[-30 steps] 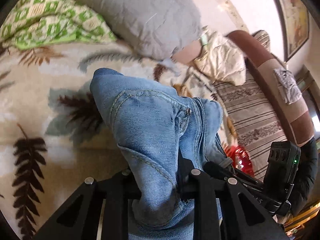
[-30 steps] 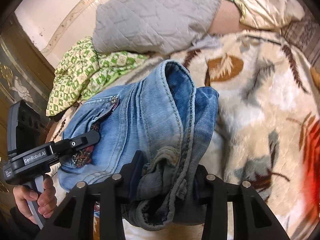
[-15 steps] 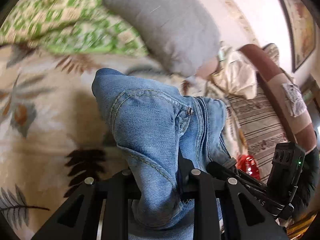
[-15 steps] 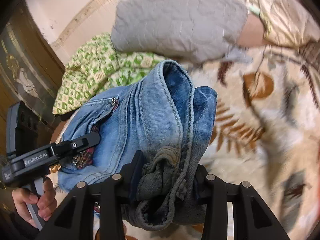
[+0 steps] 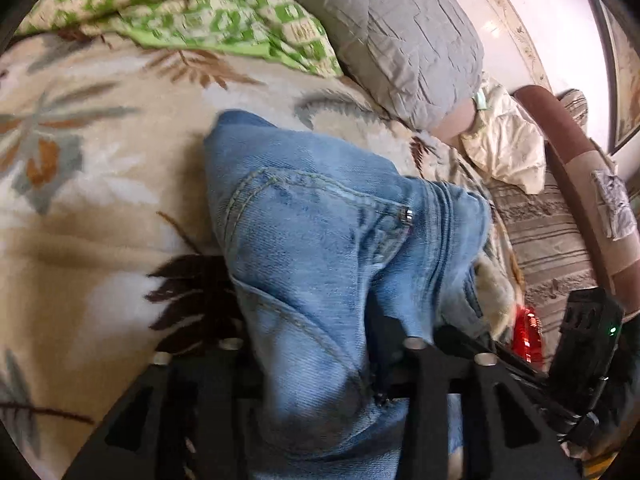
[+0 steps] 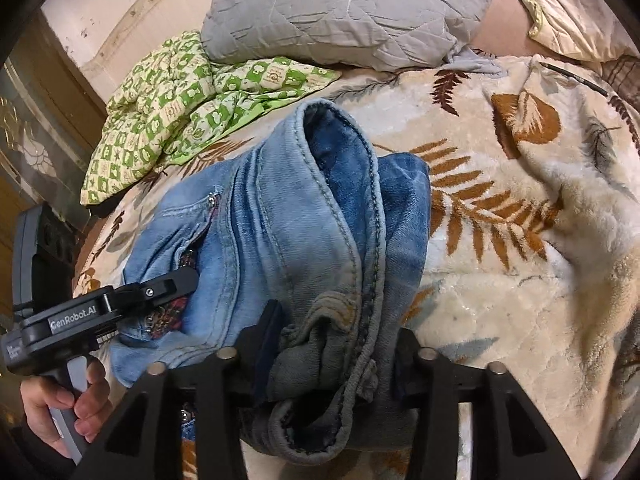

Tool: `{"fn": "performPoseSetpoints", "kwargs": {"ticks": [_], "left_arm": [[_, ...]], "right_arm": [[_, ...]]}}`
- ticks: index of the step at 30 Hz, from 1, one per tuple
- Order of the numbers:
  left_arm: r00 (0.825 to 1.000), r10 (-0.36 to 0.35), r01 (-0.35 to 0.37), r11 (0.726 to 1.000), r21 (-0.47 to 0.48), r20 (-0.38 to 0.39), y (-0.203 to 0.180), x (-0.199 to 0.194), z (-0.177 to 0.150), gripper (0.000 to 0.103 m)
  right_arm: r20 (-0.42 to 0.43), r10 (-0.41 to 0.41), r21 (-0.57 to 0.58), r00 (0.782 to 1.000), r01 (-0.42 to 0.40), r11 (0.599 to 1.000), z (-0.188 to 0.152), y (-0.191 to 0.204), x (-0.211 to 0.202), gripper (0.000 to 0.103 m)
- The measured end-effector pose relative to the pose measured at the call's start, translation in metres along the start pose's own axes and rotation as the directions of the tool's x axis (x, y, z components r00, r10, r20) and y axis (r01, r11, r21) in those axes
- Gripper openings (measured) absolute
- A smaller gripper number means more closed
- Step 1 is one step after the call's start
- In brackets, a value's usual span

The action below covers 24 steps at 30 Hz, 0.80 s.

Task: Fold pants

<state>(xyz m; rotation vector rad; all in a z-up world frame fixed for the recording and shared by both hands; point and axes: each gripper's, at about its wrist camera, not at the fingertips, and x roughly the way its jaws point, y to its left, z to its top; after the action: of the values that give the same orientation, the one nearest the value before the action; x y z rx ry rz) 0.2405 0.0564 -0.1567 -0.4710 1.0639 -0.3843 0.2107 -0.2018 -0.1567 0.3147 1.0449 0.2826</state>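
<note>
Left wrist view: the left gripper (image 5: 316,364) has its 2 fingers on either side of a thick bundle of light blue jeans (image 5: 320,232), and its jaws are opening; the denim fills the gap, and whether the pads press on it cannot be told. The jeans lie bunched on a cream leaf-print blanket (image 5: 100,208) that covers the bed. Beyond them sit a grey quilted pillow (image 5: 384,28) and a green-and-cream checked cloth (image 5: 208,12). At the lower right edge the right gripper's black body (image 5: 588,340) shows beside something red (image 5: 528,332).

Right wrist view: the right gripper (image 6: 332,356) straddles the frayed hem end of the jeans (image 6: 304,216), its jaws also opening with the fabric between them. At the left, a hand (image 6: 60,408) holds the left gripper's (image 6: 176,280) handle, its tip against the denim near a zip pocket.
</note>
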Motion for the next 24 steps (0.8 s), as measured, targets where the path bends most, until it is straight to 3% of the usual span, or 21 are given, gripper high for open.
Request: {"fn": "performPoseSetpoints", "kwargs": {"ticks": [2,3,5,7,12,14,17,21,24], "left_arm": [[0.997,0.068,-0.068,0.998,-0.001,0.028,-0.004,-0.009,-0.002,0.096],[0.995,0.085,-0.085,0.996,0.001,0.049,-0.006,-0.016,-0.003,0.101],[0.992,0.090,-0.092,0.996,0.018,0.085,-0.011,-0.029,-0.005,0.103],[0.984,0.145,-0.149,0.988,0.034,0.102,-0.019,-0.042,-0.004,0.103],[0.958,0.198,-0.227,0.965,0.132,0.207,-0.039,-0.078,-0.014,0.103],[0.937,0.242,-0.299,0.928,0.221,0.251,-0.051,-0.088,-0.025,0.103],[0.908,0.301,-0.397,0.841,0.368,0.291,-0.066,-0.085,-0.045,0.103],[0.916,0.289,-0.398,0.743,0.539,0.278,-0.073,-0.072,-0.071,0.103],[0.904,0.310,-0.428,0.666,0.611,0.295,-0.075,-0.062,-0.083,0.103]], "right_arm": [[-0.017,0.011,0.031,1.000,-0.011,0.999,0.001,-0.006,-0.004,0.079],[-0.024,0.009,0.038,1.000,-0.008,0.999,0.001,-0.008,-0.007,0.088],[-0.010,-0.014,0.030,1.000,0.015,0.999,0.003,-0.011,-0.017,0.096],[0.025,-0.025,-0.002,0.999,0.025,1.000,0.006,-0.011,-0.032,0.102],[0.063,-0.011,-0.021,0.998,0.012,1.000,0.017,-0.012,-0.061,0.103],[0.067,0.016,-0.017,0.998,-0.015,1.000,0.023,-0.013,-0.070,0.103],[0.051,0.049,-0.022,0.997,-0.048,0.999,0.033,-0.015,-0.073,0.103],[-0.024,0.134,-0.008,0.991,-0.134,0.991,0.039,-0.014,-0.062,0.103],[-0.051,0.167,-0.017,0.985,-0.168,0.986,0.034,-0.009,-0.054,0.100]]}}
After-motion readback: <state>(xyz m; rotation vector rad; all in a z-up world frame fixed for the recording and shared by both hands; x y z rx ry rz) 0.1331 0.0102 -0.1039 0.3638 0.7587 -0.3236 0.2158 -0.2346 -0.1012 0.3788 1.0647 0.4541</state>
